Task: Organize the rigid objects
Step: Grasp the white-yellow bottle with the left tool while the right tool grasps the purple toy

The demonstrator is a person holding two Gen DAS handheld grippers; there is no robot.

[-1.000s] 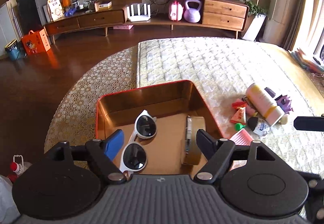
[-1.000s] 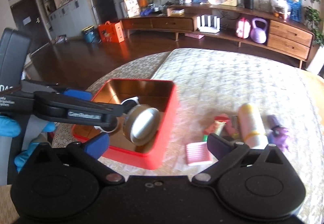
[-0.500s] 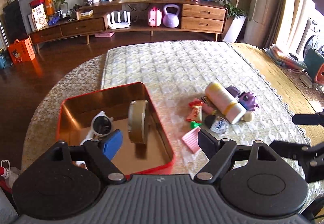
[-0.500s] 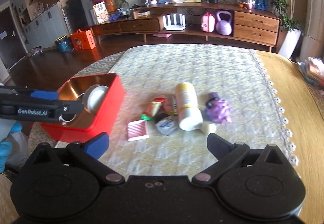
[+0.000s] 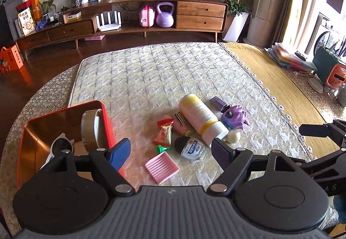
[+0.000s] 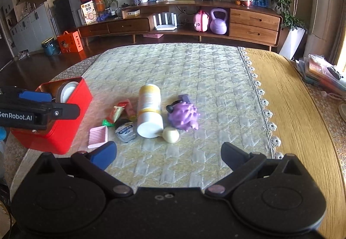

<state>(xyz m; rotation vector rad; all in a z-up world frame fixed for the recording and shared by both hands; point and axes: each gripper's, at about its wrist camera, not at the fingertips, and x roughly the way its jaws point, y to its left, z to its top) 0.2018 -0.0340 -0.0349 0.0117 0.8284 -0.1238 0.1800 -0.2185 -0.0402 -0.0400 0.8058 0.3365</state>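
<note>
While above the quilted mat point(image 6: 194, 70): left tool point(image 5: 172, 149) wide open, empty; right tool point(image 6: 168, 151) likewise.

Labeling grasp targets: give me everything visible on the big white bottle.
The white bottle is a smooth, plastic-looking cylinder with a yellow band near one end and a yellowish far end. It lies on its side on the quilted mat, amid the clutter, flat white end toward the cameras. A small cream ball sits at that end; neither hand-held gripper touches it.
</note>
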